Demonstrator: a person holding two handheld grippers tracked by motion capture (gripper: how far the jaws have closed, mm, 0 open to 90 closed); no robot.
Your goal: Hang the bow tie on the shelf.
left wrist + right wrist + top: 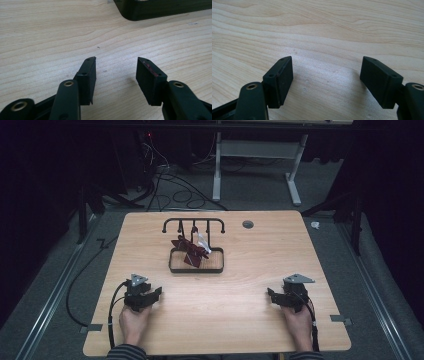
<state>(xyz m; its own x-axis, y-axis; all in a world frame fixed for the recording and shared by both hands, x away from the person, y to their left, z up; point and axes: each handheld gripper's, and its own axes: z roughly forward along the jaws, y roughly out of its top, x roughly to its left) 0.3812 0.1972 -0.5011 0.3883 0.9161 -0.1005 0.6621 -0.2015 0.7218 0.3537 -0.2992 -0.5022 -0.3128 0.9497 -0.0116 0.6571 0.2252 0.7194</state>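
A black rack [194, 224] with hooks stands over a dark-rimmed tray [196, 269] at the middle of the wooden table [240, 320]. Dark red pieces [190, 251] and a whitish piece [204, 242] hang or lie in the tray; I cannot tell which. My left gripper [159, 292] rests on the table near the front left, open, nothing between its jaws [116, 70]. My right gripper [270, 294] rests at the front right, open and empty [326, 68]. A corner of the tray [160, 10] shows ahead in the left gripper view.
A small dark round disc [247, 224] is set in the table near its far edge. Beyond the table are cables [175, 185] on the grey floor and a white desk frame [260, 165]. Metal rails [55, 290] run along both sides.
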